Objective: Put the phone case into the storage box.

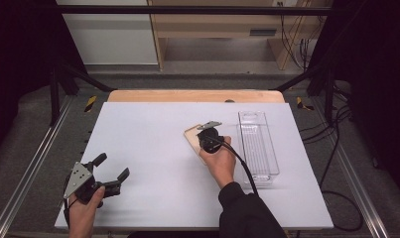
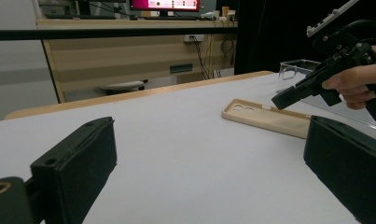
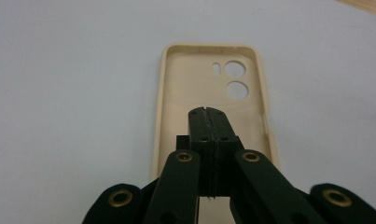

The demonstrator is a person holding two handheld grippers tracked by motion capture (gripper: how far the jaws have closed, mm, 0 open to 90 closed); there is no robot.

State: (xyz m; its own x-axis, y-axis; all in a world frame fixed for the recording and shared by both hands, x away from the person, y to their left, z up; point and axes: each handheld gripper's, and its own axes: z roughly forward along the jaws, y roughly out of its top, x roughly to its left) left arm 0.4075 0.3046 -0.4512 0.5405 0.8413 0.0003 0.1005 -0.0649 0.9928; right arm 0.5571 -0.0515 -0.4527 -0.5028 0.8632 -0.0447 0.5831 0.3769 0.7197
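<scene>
While the left claw (image 1: 111, 167) rests spread near the bench's (image 1: 153, 148) front-left corner, the right claw (image 3: 207, 113) (jaws pressed together) hovers over a beige phone case (image 3: 213, 100).

Near end of the phone case (image 3: 209, 88) behind the right hand-held gripper (image 3: 207, 113).

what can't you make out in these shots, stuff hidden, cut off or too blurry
- Near end of the phone case: in the right gripper view the right gripper, jaws pressed together, covers it; in the high view the hand does.
- Whether those jaws touch the case: cannot tell.
- Clear tray: contents unreadable in the high view; the left gripper view cuts it off behind the right gripper.
- Left gripper: open, its jaws blurred and cropped.
</scene>
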